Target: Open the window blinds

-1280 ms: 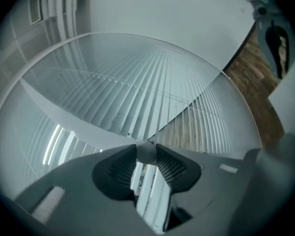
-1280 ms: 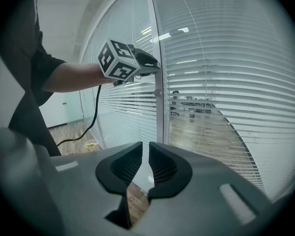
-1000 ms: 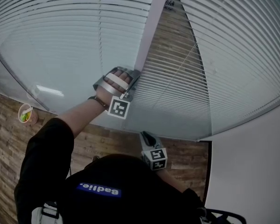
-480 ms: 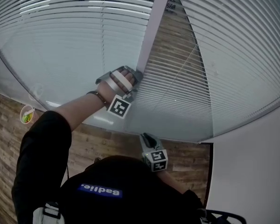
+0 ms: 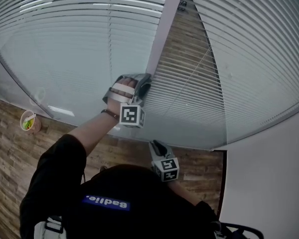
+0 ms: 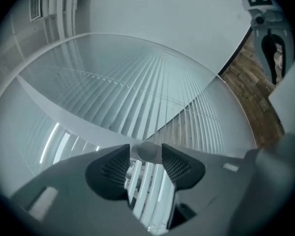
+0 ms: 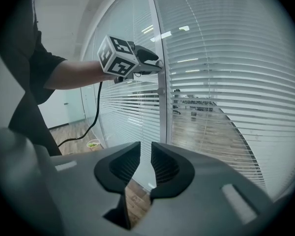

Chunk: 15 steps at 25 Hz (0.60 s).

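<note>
Slatted blinds [image 5: 199, 93] hang behind glass on both sides of a pale upright frame post [image 5: 162, 34]. My left gripper [image 5: 144, 86] is raised against that post. In the left gripper view a small round grey knob [image 6: 147, 151] sits between its jaws [image 6: 143, 156], which are opening, with a sliver of space beside the knob. The right gripper view shows the left gripper [image 7: 155, 65] pointing level at the post [image 7: 162, 107]. My right gripper [image 5: 154, 144] hangs lower, near my body; its jaws [image 7: 145, 156] stand together with only a thin slit and hold nothing.
A cup with green contents [image 5: 28, 122] stands on the wooden floor at the left, by the glass. A black cable [image 7: 96, 117] hangs from the left arm. A white wall [image 5: 269, 183] closes the right side.
My left hand has rolled at the post, so its marker cube has swung round to the right. The right gripper has stayed where it was.
</note>
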Tool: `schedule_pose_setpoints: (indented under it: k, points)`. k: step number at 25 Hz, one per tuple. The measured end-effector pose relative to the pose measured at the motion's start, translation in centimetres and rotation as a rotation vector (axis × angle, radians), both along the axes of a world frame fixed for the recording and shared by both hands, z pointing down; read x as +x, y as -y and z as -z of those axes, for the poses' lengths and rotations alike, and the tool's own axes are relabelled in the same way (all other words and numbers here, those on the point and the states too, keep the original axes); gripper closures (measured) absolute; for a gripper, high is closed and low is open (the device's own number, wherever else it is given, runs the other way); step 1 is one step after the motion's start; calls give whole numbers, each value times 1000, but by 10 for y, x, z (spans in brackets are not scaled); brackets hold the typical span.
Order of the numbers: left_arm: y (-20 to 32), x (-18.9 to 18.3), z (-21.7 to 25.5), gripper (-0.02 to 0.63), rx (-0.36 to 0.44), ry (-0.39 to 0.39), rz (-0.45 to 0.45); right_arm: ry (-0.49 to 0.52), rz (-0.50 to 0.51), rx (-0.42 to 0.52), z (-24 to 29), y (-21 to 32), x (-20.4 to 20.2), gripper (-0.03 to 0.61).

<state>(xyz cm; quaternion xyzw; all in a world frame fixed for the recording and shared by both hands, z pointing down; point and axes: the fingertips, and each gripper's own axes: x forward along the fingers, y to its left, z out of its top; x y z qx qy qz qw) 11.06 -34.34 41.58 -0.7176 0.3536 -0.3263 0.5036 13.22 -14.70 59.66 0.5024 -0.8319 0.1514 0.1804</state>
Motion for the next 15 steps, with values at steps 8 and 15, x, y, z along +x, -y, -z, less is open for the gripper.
schedule_pose_setpoints:
  k: [8, 15]
  points:
    - [2, -1, -8, 492, 53, 52, 19, -14, -17, 1, -5, 0, 6, 522]
    - [-5, -2, -6, 492, 159, 261, -45, -10, -3, -11, -5, -5, 1, 525]
